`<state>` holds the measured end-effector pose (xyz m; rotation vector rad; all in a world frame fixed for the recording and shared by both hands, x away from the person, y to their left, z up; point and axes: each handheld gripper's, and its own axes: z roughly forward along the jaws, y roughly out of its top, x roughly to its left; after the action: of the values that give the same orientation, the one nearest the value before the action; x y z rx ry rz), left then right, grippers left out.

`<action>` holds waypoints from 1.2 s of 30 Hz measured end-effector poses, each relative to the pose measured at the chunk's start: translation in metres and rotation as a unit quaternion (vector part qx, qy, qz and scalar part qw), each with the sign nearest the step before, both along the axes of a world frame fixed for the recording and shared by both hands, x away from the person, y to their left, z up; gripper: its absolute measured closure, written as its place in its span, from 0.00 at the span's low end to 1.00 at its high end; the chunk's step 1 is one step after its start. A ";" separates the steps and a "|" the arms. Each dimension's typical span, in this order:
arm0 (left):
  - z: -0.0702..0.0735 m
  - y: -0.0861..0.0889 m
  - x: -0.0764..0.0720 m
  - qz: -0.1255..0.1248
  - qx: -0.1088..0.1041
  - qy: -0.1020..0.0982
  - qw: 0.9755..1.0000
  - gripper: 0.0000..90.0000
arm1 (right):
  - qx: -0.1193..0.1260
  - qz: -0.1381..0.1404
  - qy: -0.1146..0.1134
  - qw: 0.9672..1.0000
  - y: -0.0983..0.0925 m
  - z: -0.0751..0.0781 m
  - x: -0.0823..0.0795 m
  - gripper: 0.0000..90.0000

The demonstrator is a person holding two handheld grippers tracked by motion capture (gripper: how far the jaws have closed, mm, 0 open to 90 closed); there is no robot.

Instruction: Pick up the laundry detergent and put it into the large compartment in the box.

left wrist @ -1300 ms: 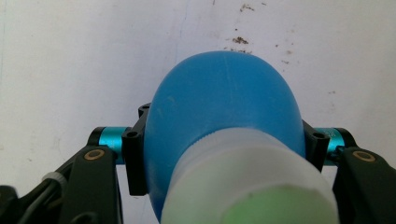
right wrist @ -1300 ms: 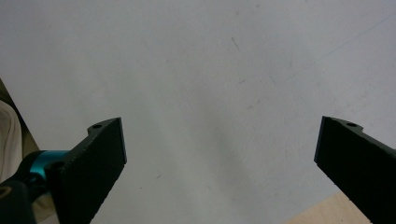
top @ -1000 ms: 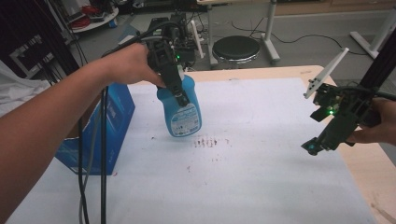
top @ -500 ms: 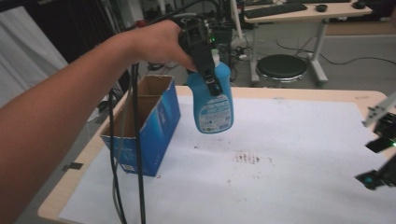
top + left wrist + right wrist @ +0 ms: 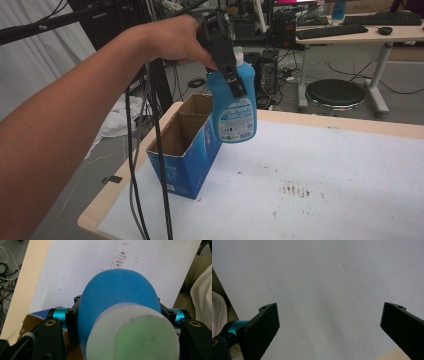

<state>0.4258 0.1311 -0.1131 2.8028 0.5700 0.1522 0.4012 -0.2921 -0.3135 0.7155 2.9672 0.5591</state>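
The left tongs [image 5: 235, 82] are clamped on the bottle [image 5: 235, 107] just under its white cap [image 5: 132, 333], a jaw pressing each side of the blue shoulder, and hold it upright in the air above the right edge of the open box [image 5: 187, 150], beside the near compartment. The bottle is rigid plastic, smooth and rounded, so it looks slippery; how full it is cannot be read through the opaque wall, so its weight is a guess, probably moderate if liquid is inside. Held high, under the cap, its body hangs below the jaws and may swing or slide; the narrowing below the cap is the sensible place to hold, since the shoulder keeps it from slipping through. The box is thin card, light and likely to shift if bumped. The right tongs [image 5: 329, 322] stand wide open with nothing between the jaws, over the bare white surface [image 5: 319, 277]. In the left gripper view the cap and shoulder hide the bottle's lower body and most of the box; the label print [image 5: 236, 122] is too small to read, and the box floor is in shadow.
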 end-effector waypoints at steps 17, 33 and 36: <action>0.025 0.065 -0.013 0.035 -0.008 -0.006 0.999 0.42 | -0.004 -0.003 0.002 1.000 0.001 0.000 0.000 0.01; 0.021 0.114 -0.021 0.051 0.008 -0.016 0.999 0.42 | -0.004 -0.003 0.004 1.000 0.005 -0.001 0.002 0.01; 0.012 0.117 -0.020 0.048 0.013 -0.011 0.999 0.42 | -0.005 -0.004 0.004 1.000 0.006 -0.001 0.002 0.01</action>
<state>0.4060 0.2480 -0.1008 2.7958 0.7019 0.2116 0.4033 -0.2861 -0.3149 0.7300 2.9720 0.5424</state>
